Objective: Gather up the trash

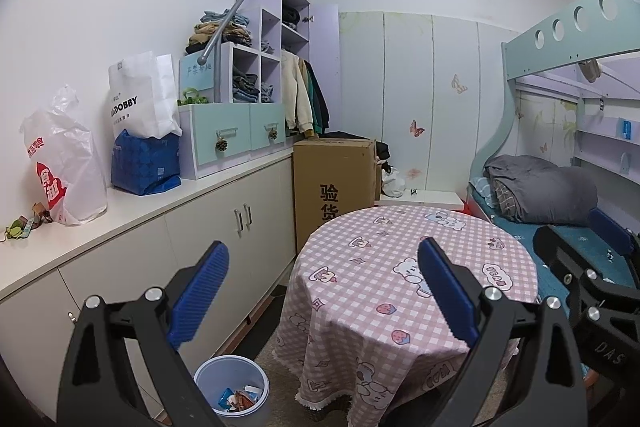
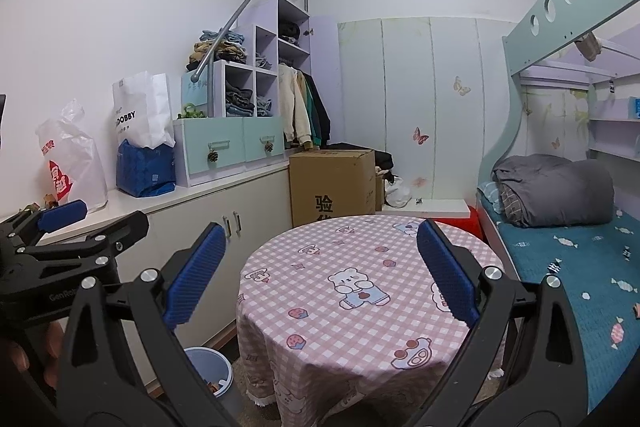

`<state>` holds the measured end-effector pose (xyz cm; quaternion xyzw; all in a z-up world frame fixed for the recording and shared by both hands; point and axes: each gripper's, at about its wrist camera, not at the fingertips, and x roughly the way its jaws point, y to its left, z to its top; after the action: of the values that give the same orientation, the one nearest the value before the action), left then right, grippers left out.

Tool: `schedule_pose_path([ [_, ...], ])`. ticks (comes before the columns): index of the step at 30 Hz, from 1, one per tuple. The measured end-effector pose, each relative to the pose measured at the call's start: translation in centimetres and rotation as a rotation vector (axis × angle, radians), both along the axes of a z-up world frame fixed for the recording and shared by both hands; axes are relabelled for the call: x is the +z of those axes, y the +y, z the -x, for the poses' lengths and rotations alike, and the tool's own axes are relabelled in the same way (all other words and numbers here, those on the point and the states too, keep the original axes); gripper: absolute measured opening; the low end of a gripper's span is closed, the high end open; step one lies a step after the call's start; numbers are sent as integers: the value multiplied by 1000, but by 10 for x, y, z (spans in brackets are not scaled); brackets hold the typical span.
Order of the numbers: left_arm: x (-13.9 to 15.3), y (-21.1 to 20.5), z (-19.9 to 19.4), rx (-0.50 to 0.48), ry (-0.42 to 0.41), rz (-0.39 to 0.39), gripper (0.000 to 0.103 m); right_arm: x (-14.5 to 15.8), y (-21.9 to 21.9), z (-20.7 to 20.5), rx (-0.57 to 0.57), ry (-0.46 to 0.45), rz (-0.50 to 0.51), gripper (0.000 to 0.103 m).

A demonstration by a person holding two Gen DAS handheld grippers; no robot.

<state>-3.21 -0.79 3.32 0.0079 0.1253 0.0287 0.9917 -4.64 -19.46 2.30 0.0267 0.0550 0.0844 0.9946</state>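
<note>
Trash wrappers (image 1: 239, 398), blue and orange, are lying inside the round pale blue plastic bin (image 1: 256, 379), which is standing on the floor just beside the round table with the pink checked cartoon cloth (image 1: 400, 267). Both grippers are hanging in the air in front of this table. The left gripper (image 1: 322, 291) is spreading its blue ribbed fingers (image 1: 200, 291) wide, gripping nothing. The right gripper (image 2: 320, 271) is spread wide too, with nothing between its fingers. A long white cabinet (image 1: 224, 223) is standing near the bin.
</note>
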Motion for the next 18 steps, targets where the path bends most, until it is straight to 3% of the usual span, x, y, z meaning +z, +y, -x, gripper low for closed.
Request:
schedule_pose_path([
  [18,-1,1,0,-8,2,-9,94,-2,1,-1,5,5,-4,95],
])
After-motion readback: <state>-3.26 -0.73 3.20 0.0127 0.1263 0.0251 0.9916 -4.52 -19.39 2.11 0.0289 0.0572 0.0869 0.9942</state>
